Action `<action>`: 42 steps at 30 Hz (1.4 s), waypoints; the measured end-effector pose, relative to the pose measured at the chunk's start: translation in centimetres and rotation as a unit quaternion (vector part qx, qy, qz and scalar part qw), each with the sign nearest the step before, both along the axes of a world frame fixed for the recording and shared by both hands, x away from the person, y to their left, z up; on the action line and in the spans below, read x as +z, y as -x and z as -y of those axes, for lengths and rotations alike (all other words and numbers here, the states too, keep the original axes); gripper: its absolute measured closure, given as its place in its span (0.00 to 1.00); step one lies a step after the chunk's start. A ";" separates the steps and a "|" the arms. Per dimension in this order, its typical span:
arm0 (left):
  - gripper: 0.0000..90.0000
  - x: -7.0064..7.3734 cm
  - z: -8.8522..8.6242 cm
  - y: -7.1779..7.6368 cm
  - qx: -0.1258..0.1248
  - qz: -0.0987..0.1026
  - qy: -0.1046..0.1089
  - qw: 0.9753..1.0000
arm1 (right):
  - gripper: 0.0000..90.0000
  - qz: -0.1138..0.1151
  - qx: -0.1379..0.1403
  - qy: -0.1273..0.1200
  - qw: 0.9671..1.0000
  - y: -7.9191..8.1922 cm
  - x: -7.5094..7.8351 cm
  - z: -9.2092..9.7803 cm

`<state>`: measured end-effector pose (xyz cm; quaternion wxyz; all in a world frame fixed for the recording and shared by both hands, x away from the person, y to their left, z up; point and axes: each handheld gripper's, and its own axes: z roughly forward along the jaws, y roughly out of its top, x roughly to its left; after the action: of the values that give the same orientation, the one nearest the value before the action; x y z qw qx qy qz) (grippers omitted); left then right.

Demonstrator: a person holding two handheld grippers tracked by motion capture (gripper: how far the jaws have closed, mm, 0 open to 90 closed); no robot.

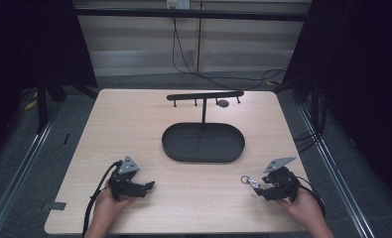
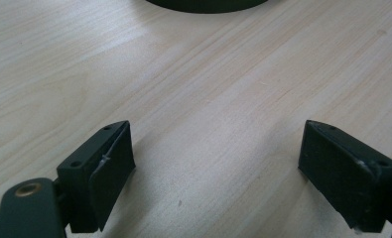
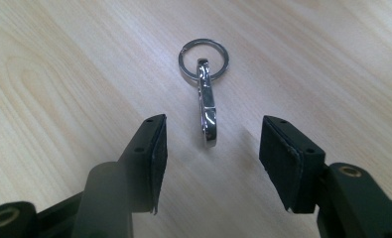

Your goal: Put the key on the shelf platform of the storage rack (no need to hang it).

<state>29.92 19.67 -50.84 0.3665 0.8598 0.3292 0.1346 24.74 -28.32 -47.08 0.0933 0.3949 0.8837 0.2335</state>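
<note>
Hovering our spread right claw (image 3: pixel 212 141) over the key clip (image 3: pixel 205 94) lying flat on the tabletop (image 1: pixel 134 129), we keep the left claw (image 2: pixel 216 171) spread too; the black tray (image 1: pixel 203 144) holds nothing.

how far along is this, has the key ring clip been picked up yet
Not yet. Done so far: the right gripper sits open with one jaw on each side of the clip's lower end, and the key ring clip lies flat on the table. In hand: nothing; the left gripper is open over bare wood. Left: closing on the clip, lifting it, and probably carrying it to the black stand with pegs above its tray.
</note>
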 end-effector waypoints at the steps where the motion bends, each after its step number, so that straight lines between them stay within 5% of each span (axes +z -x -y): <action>1: 0.15 0.0 0.0 0.0 0.000 -0.001 0.001 1.000 | 0.50 -0.024 0.003 0.018 1.000 -0.5 0.3 -0.5; 6: 0.15 0.0 0.0 0.0 0.001 -0.001 0.002 1.000 | 0.53 -0.059 0.017 0.050 0.997 -1.3 0.5 -1.4; 20: 0.15 0.0 0.0 0.0 0.000 0.000 0.000 1.000 | 0.60 -0.107 0.030 0.092 0.990 -2.5 0.5 -2.7; 42: 0.15 0.0 0.0 0.0 0.000 0.000 0.000 1.000 | 0.80 -0.116 0.034 0.132 0.984 -3.2 0.7 -4.2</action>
<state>29.93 19.67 -50.85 0.3667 0.8597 0.3291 0.1343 27.97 -24.14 -46.38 0.0337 0.3729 0.9246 0.0709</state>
